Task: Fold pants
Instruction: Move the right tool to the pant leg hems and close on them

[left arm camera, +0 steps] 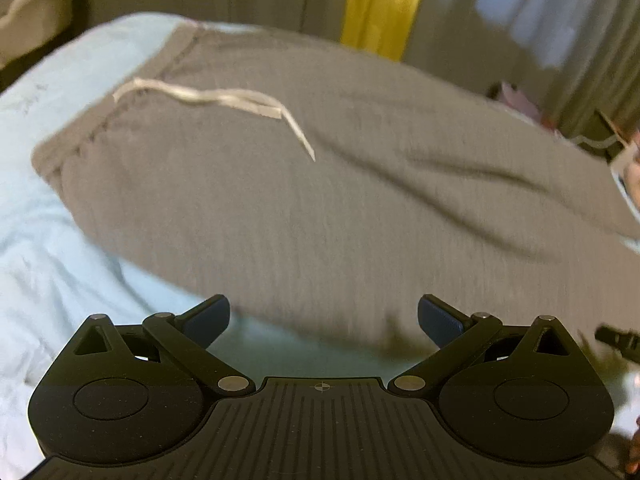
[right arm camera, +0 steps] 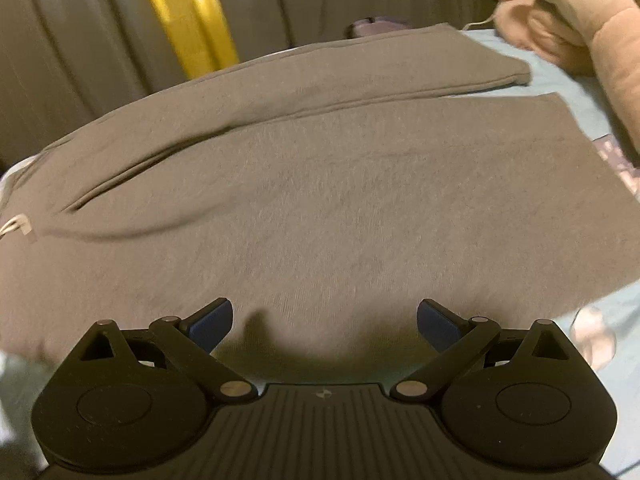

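Note:
Grey-brown sweatpants (left arm camera: 320,184) lie flat on a light blue bed sheet (left arm camera: 48,240). The waistband is at the upper left of the left wrist view, with a pale drawstring (left arm camera: 224,100) lying across the cloth. In the right wrist view the two pant legs (right arm camera: 340,184) stretch to the right, one beside the other. My left gripper (left arm camera: 324,324) is open and empty, just above the near edge of the pants at the hip. My right gripper (right arm camera: 324,324) is open and empty, over the near edge of the closer leg.
A pink plush toy (right arm camera: 568,20) lies at the far right end of the bed by the leg hems. Grey curtains (right arm camera: 80,40) with a yellow strip (left arm camera: 384,4) hang behind the bed. The bed sheet also shows in the right wrist view (right arm camera: 580,92).

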Demonstrator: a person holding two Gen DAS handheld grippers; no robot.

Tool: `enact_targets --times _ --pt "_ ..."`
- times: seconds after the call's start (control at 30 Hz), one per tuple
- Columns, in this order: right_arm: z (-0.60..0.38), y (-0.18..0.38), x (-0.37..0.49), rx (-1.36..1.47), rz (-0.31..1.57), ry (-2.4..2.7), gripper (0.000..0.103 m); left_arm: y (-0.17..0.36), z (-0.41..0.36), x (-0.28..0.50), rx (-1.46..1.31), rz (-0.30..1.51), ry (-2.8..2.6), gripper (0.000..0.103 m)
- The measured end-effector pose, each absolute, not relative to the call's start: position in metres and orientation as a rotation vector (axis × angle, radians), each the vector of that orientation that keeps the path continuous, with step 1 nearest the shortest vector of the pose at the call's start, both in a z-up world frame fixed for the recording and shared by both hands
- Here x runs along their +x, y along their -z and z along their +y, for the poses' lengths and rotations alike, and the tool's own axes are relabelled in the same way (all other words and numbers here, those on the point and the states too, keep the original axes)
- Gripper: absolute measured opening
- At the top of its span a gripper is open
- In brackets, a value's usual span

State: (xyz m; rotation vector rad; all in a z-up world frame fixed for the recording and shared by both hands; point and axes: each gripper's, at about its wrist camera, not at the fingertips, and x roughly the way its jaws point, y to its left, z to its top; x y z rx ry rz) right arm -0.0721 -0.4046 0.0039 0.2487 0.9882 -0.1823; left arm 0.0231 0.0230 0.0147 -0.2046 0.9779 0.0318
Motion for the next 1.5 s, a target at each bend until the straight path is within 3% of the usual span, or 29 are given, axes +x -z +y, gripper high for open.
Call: enact_targets --times 0.2,0.3,0.53,0.63,0.8,0.93,0.97,1.1,1.23,1.33,1.4,1.43,1.47,1.5 --pt "-0.440 0.030 -0.024 0.152 1.047 0.352 0.099 -0.039 0.018 0.090 -0.339 0.849 -0.122 0.103" --pt "-0.451 0.039 -0.027 0.220 0.987 0.347 0.099 -0.042 0.005 0.131 -0.331 0.773 -0.188 0.103" --pt "-0.455 0.047 -0.020 0.218 0.957 0.332 0.099 0.010 -0.011 0.185 -0.210 0.738 -0.330 0.103" --pt "-0.464 0.028 0.006 0.255 1.016 0.319 0.099 0.024 0.002 0.181 -0.194 0.699 -0.345 0.103" --pt "-0.494 -0.017 0.089 0.410 0.845 0.314 0.097 0.022 0.030 0.192 -0.277 0.582 -0.396 0.103" --pt "-0.518 -0.012 0.196 0.531 0.840 0.376 0.058 0.035 0.045 0.195 -0.295 0.560 -0.442 0.103" --pt "-0.523 -0.007 0.221 0.557 0.844 0.400 0.053 0.039 0.048 0.196 -0.303 0.556 -0.449 0.103" --pt "-0.532 0.015 0.303 0.575 0.869 0.548 0.055 0.053 0.058 0.203 -0.338 0.561 -0.470 0.103" --pt "-0.542 0.035 0.346 0.605 0.864 0.638 0.072 0.063 0.050 0.211 -0.260 0.557 -0.499 0.103" --pt "-0.545 0.049 0.361 0.551 0.887 0.705 0.072 0.069 0.042 0.216 -0.193 0.561 -0.524 0.103" --pt "-0.542 0.054 0.366 0.473 0.883 0.745 0.052 0.071 0.041 0.218 -0.176 0.570 -0.529 0.103" --pt "-0.542 0.054 0.365 0.425 0.884 0.762 0.029 0.071 0.041 0.218 -0.179 0.572 -0.529 0.103" --pt "-0.542 0.054 0.363 0.387 0.882 0.763 0.013 0.071 0.041 0.218 -0.183 0.573 -0.527 0.103" --pt "-0.542 0.051 0.357 0.384 0.875 0.737 0.007 0.071 0.042 0.217 -0.188 0.574 -0.525 0.103"
